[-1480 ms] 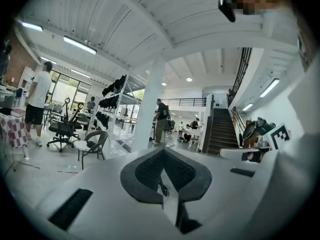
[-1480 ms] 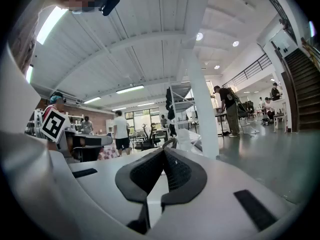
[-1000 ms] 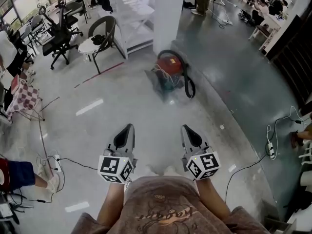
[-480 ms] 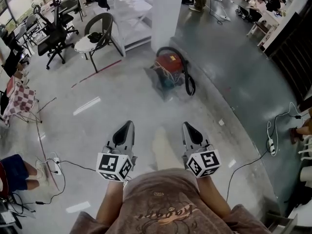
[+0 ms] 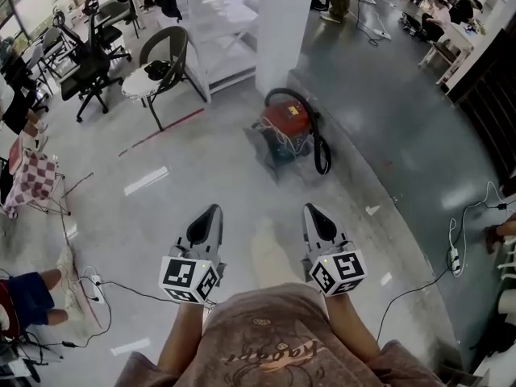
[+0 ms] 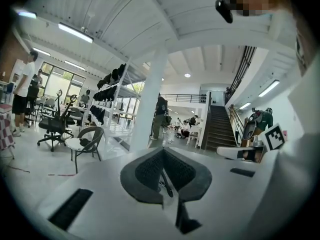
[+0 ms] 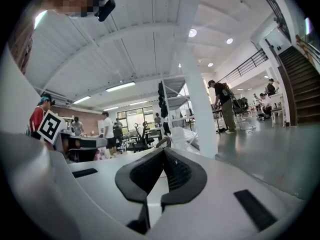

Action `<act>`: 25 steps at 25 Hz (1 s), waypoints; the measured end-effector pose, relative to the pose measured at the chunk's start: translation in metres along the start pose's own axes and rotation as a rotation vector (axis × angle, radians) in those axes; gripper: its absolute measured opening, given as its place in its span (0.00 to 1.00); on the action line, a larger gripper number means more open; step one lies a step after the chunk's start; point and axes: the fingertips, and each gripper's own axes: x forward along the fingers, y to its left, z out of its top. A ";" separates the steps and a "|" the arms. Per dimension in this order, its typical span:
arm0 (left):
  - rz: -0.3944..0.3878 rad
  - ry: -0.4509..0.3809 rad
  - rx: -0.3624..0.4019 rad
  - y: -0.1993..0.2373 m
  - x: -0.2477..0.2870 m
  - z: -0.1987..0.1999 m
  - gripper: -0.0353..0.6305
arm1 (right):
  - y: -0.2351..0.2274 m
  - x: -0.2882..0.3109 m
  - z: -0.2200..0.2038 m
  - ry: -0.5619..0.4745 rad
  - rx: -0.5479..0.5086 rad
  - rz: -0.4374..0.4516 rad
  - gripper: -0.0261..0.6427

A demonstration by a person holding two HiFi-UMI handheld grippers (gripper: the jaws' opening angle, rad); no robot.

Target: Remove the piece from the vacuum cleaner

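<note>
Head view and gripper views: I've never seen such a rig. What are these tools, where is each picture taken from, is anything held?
A person holds a two-jaw gripper in each hand. The head view looks down from the person's head onto the left gripper and right gripper. The other two cameras ride on the grippers, looking along their jaws. Both are shut and empty. Ahead on the floor stands a red vacuum cleaner with a black hose, near a white pillar.
</note>
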 end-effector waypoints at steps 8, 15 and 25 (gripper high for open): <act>-0.002 -0.016 -0.012 0.041 0.121 0.044 0.06 | -0.057 0.116 0.034 0.019 -0.014 0.060 0.04; 0.019 -0.046 -0.011 0.074 0.208 0.079 0.06 | -0.096 0.203 0.062 0.025 -0.021 0.131 0.04; 0.029 -0.041 -0.021 0.109 0.249 0.095 0.06 | -0.123 0.252 0.077 0.028 -0.022 0.117 0.04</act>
